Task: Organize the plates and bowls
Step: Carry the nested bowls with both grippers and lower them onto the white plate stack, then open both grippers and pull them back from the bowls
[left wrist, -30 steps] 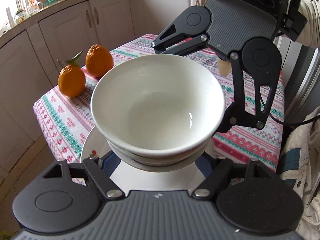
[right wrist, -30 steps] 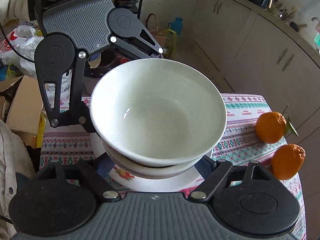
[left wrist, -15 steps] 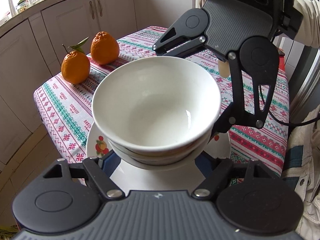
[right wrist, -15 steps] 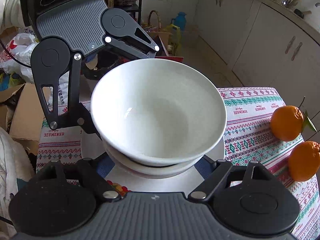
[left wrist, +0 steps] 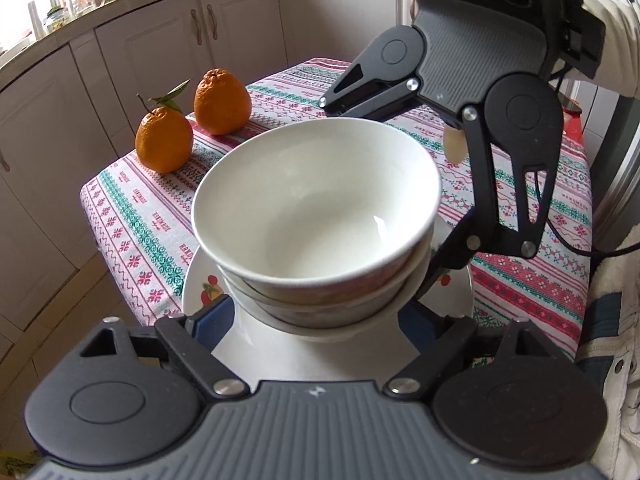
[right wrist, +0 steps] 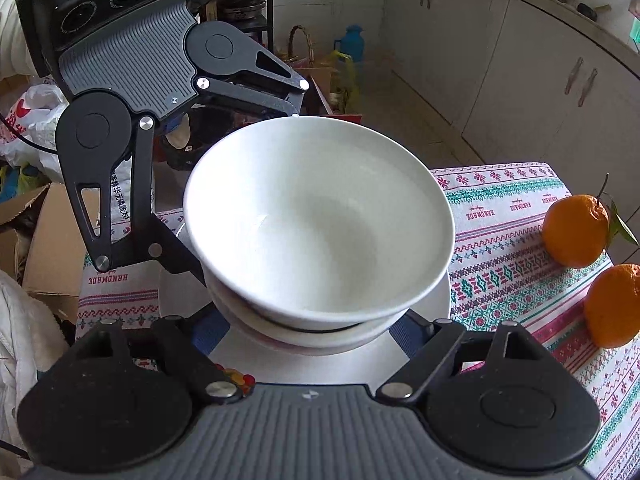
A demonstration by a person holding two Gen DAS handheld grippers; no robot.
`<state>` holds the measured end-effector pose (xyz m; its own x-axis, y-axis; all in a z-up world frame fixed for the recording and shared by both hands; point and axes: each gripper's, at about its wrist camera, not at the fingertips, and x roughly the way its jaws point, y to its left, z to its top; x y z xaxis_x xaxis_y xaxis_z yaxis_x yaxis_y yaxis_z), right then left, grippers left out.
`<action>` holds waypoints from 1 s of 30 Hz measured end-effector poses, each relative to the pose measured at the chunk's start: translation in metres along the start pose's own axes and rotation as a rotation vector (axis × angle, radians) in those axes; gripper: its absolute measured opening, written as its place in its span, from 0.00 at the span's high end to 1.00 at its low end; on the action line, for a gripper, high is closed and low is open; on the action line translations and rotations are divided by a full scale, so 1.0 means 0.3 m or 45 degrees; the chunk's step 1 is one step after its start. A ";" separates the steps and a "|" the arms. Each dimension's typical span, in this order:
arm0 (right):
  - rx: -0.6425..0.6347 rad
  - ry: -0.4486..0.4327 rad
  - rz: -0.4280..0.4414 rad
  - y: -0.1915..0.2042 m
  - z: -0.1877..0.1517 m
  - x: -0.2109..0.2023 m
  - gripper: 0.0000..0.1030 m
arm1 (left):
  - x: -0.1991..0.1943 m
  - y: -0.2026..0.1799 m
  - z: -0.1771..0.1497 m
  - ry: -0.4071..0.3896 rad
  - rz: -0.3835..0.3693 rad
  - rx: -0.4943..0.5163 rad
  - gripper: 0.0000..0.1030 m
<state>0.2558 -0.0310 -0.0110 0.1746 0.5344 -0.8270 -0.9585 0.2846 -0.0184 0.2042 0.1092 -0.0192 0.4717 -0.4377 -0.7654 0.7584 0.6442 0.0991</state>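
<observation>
Two nested white bowls (left wrist: 316, 216) stand on a white plate with a fruit print (left wrist: 200, 280), over the near part of the patterned tablecloth. The stack also shows in the right wrist view (right wrist: 320, 220). My left gripper (left wrist: 316, 320) and my right gripper (right wrist: 316, 328) face each other from opposite sides. Each one's fingers spread wide around the lower bowl, just above the plate. Whether the pads press the bowl is hidden under the rims. The right gripper's body (left wrist: 480, 92) rises beyond the stack in the left view; the left gripper's body (right wrist: 132, 92) does the same in the right view.
Two oranges (left wrist: 192, 120) sit at the table's far corner by the cabinets, also in the right wrist view (right wrist: 588, 240). The tablecloth (left wrist: 132, 208) ends at a near edge. Cardboard boxes and bags (right wrist: 40, 220) lie on the floor beside the table.
The whole stack, held between both grippers, has come down and further over the table. More tablecloth and the plate's rim show around it now.
</observation>
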 end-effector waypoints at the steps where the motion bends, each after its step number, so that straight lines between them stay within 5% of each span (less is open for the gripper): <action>1: 0.009 -0.014 0.000 0.003 -0.003 -0.005 0.08 | -0.001 0.001 -0.002 -0.006 0.008 -0.013 0.12; 7: 0.048 -0.056 -0.064 0.056 -0.029 -0.066 0.01 | -0.056 -0.053 -0.037 -0.083 0.113 -0.054 0.08; 12: 0.120 -0.084 -0.229 0.146 -0.073 -0.140 0.00 | -0.123 -0.142 -0.071 -0.166 0.255 -0.158 0.01; 21: 0.570 -0.145 -0.597 0.292 -0.187 -0.243 0.00 | -0.236 -0.377 -0.095 -0.449 0.579 -0.450 0.01; 30: 0.904 -0.279 -0.828 0.427 -0.290 -0.361 0.00 | -0.301 -0.478 -0.068 -0.360 0.755 -0.792 0.01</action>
<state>0.0944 -0.1215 0.0273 0.7259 0.2199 -0.6517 -0.3157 0.9483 -0.0317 0.0438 0.0690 0.0228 0.8628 -0.0109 -0.5055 0.0146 0.9999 0.0033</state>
